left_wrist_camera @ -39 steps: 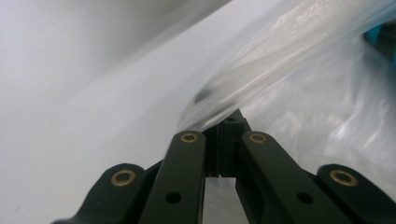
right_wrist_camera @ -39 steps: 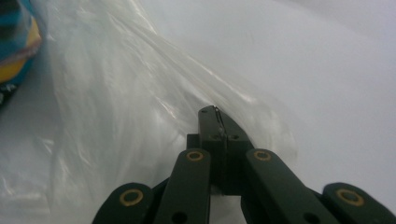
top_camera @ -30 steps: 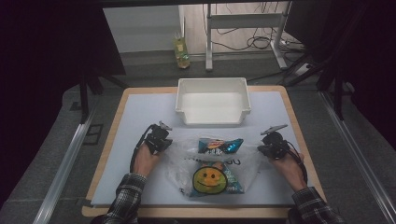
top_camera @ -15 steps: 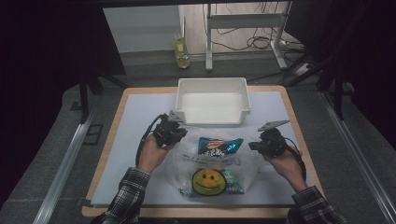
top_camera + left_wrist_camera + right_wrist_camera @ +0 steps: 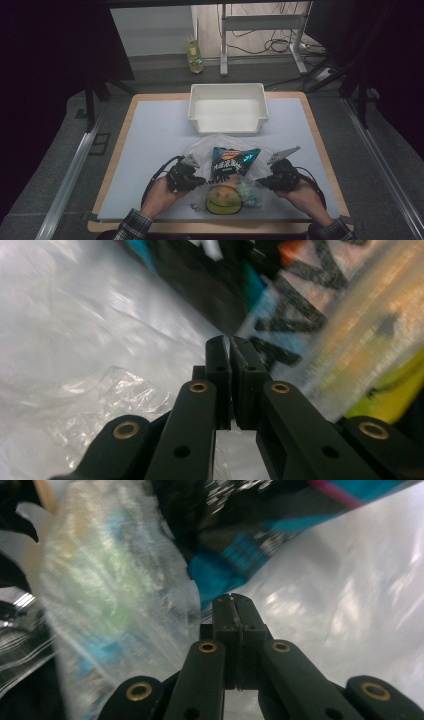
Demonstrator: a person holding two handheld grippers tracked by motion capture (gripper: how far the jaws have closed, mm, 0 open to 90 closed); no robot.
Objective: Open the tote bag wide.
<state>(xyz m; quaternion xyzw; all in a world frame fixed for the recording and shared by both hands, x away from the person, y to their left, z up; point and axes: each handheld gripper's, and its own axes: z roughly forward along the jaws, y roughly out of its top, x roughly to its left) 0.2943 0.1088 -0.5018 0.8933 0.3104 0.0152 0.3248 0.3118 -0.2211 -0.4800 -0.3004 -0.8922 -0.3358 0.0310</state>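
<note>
A clear plastic bag (image 5: pixel 199 151) lies at the near middle of the table, with snack packets inside. A dark blue chip packet (image 5: pixel 233 163) is tilted up in it, and a yellow smiley packet (image 5: pixel 220 200) lies below that. My left gripper (image 5: pixel 201 181) is shut on the bag's left side and my right gripper (image 5: pixel 259 183) on its right side. In the left gripper view the jaws (image 5: pixel 230 342) pinch thin film (image 5: pixel 100 390) beside the chip packet (image 5: pixel 225 285). In the right gripper view the jaws (image 5: pixel 234 600) are pressed together on film, with the blue packet (image 5: pixel 235 555) just beyond.
An empty white bin (image 5: pixel 227 89) stands just behind the bag at the table's middle back. The pale mat (image 5: pixel 155 135) is bare to the left and right. A yellowish bottle (image 5: pixel 195 56) and a metal stand (image 5: pixel 260 22) are on the floor beyond the table.
Both hands have drawn back toward the near edge and closer together, bringing the bag with them. The chip packet now stands more upright inside it.
</note>
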